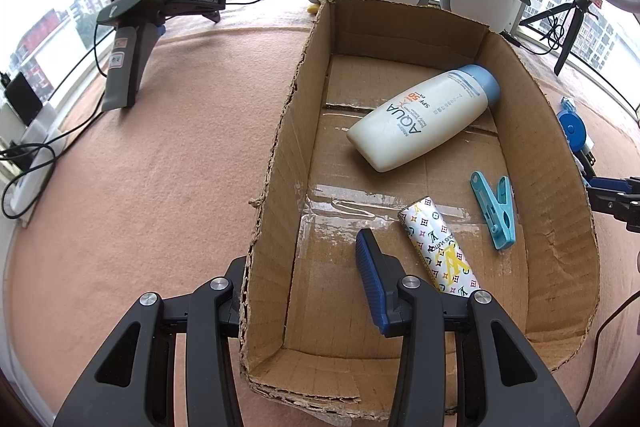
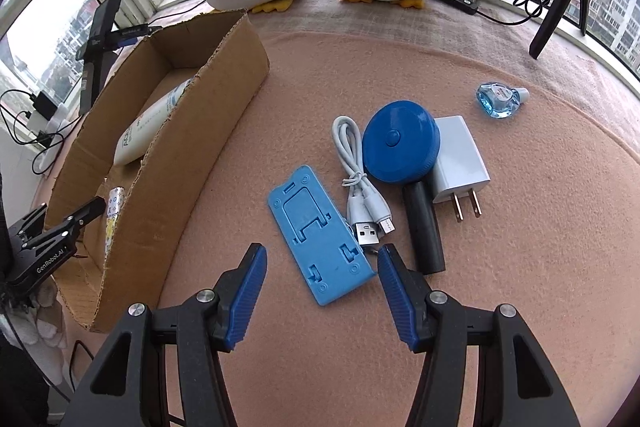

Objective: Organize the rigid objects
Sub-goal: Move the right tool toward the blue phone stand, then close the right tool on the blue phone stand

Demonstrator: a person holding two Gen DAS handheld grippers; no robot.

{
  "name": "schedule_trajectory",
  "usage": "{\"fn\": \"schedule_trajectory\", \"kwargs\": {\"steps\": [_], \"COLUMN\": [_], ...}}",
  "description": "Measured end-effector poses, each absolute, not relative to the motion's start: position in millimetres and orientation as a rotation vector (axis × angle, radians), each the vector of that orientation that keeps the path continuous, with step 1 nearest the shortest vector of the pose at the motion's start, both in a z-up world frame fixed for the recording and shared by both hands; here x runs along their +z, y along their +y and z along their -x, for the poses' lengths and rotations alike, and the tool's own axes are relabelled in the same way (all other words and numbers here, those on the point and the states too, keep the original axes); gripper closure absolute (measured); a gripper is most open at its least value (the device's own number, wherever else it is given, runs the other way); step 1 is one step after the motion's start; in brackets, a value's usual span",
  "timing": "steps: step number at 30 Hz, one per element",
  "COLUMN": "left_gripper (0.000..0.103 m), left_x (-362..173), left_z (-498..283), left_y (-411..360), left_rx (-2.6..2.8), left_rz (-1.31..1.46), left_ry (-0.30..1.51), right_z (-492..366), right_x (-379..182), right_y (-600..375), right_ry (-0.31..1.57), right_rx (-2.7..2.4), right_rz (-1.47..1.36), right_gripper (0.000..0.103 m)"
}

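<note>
Your right gripper, black angular frame, silver round screws, ribbed blue fingers, your left gripper built alike, white "GenRobot.AI" lettering along its black side

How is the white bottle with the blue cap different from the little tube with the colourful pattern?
The white bottle is bigger and fatter; the patterned tube is thin. The bottle is plain white with a blue cap and writing; the tube is covered in small coloured shapes. The bottle lies toward the far end of the cardboard box; the tube lies near the left gripper. Both lie on their sides inside the box.
</note>
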State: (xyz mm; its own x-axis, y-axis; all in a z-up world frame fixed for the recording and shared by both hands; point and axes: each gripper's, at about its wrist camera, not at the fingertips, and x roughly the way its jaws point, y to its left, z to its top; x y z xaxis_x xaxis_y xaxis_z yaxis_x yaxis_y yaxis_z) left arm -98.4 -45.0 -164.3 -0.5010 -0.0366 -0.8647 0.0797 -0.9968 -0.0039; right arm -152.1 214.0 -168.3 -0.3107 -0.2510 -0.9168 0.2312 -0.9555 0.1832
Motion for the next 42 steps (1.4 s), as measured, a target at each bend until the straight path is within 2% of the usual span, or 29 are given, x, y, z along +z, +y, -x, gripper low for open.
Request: {"fn": "schedule_trajectory", "kwargs": {"steps": [17, 31, 39, 42], "left_gripper": [0.061, 0.061, 0.061, 0.061], "left_x": [-165, -165, -165, -165], "left_z": [100, 101, 101, 101], "left_y": [-44, -44, -43, -43], "left_rx": [-2.664, -2.664, -2.665, -2.665], "left_rz": [-1.531, -1.531, -1.531, -1.531], "left_ry": [0.071, 0.071, 0.071, 0.073], "right_z": [147, 153, 158, 157], "right_x": [-177, -181, -181, -181], "right_y": [186, 150, 145, 143], "right_ry": [-0.024, 0.179, 0.282, 0.289], "right_rx": [-2.229, -2.279, -2.3, -2.289], "right_rz": [-1.658, -1.63, -1.621, -1.624], "right_gripper": [0.049, 0.052, 0.066, 0.068]}}
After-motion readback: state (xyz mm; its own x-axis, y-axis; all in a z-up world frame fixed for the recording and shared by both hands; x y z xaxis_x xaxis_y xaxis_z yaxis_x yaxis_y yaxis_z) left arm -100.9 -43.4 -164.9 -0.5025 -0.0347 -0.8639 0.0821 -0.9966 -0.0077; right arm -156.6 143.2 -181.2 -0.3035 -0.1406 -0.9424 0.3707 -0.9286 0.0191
